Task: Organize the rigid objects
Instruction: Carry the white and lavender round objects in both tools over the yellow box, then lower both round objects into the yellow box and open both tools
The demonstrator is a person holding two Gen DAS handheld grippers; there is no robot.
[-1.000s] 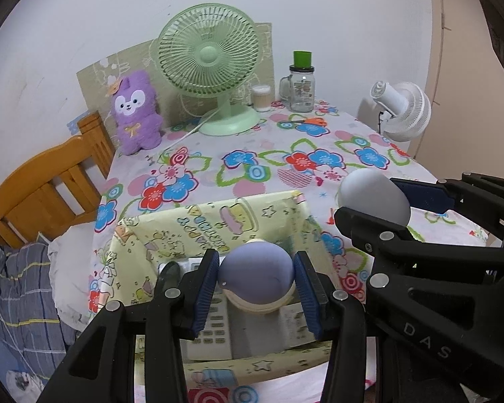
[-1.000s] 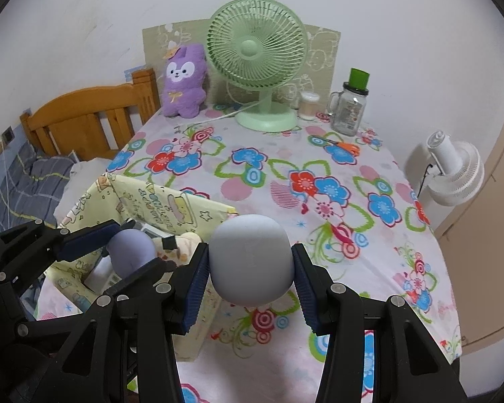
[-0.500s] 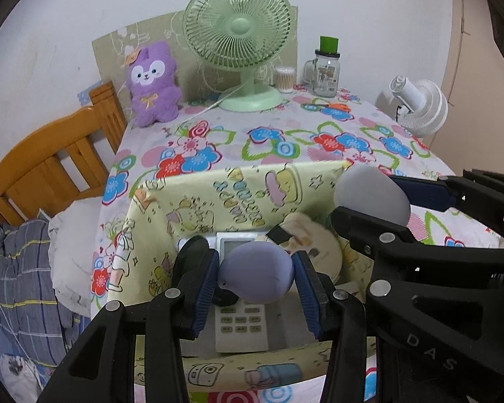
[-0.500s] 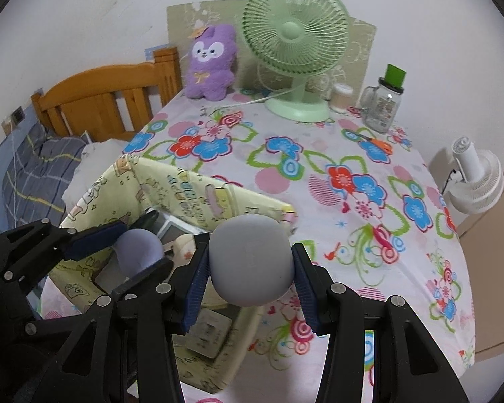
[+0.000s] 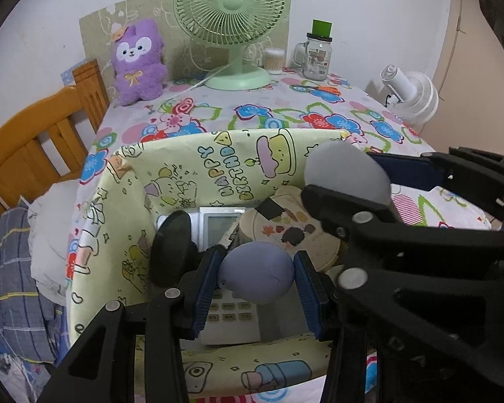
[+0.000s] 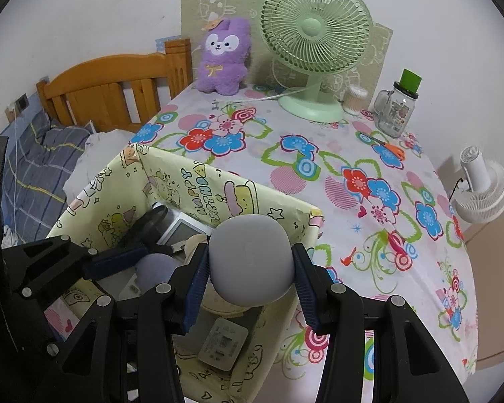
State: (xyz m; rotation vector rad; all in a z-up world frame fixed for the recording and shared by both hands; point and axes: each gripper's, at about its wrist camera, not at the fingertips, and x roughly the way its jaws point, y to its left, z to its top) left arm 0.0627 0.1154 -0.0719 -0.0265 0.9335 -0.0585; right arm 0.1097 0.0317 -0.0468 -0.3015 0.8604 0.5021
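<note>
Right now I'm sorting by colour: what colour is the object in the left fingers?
Purple egg, clearest in the left wrist view.

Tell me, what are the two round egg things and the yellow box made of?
The purple egg and grey egg look like matte, smooth hard plastic or rubbery silicone; no shine, so I can't be sure. The yellow box seems to be cardboard wrapped in printed paper: its walls are thin, creased and bent at the corners.

"HAPPY BIRTHDAY" printed in yellow and blue letters on inner wall of box [image 5: 218, 174], seen tilted; same words legible on that wall from right wrist view [image 6: 198, 194]. Label on jar [image 5: 316, 55] too small to read. Remote [image 5: 223, 231] buttons and screen unreadable. No other readable text.
</note>
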